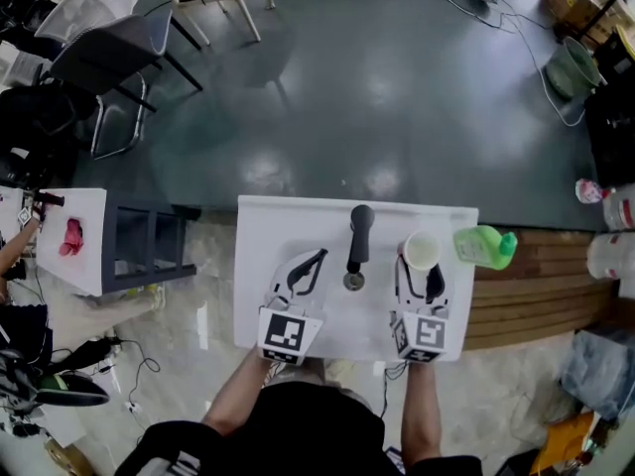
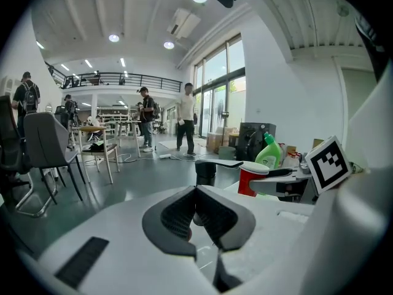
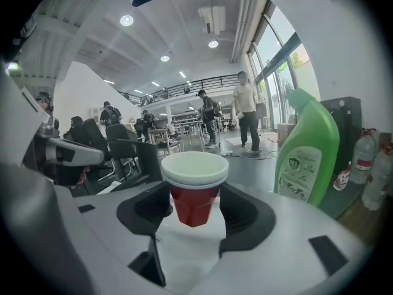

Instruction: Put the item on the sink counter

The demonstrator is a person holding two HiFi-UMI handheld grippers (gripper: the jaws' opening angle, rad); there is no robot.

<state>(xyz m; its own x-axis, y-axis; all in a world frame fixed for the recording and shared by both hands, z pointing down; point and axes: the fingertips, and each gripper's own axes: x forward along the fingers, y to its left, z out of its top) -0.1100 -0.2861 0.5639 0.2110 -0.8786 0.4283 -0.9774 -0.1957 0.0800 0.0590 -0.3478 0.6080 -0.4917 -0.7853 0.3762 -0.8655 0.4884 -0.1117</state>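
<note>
A red cup (image 1: 421,251) with a white rim stands upright between the jaws of my right gripper (image 1: 421,268) over the right part of the white sink counter (image 1: 268,234). In the right gripper view the pads press the red cup (image 3: 195,192) from both sides, so the right gripper (image 3: 195,209) is shut on it. My left gripper (image 1: 310,264) lies over the counter's left part; its jaws meet at the tips, with nothing held. In the left gripper view the left gripper (image 2: 198,192) points toward the faucet (image 2: 205,172), and the cup (image 2: 249,182) shows to the right.
A black faucet (image 1: 359,236) and a drain (image 1: 353,282) sit mid-counter. A green bottle (image 1: 484,246) stands at the counter's right edge. Wooden steps (image 1: 536,286) lie to the right, with a white side table (image 1: 94,266) at left. Chairs (image 1: 119,58) stand on the dark floor, and people are farther off.
</note>
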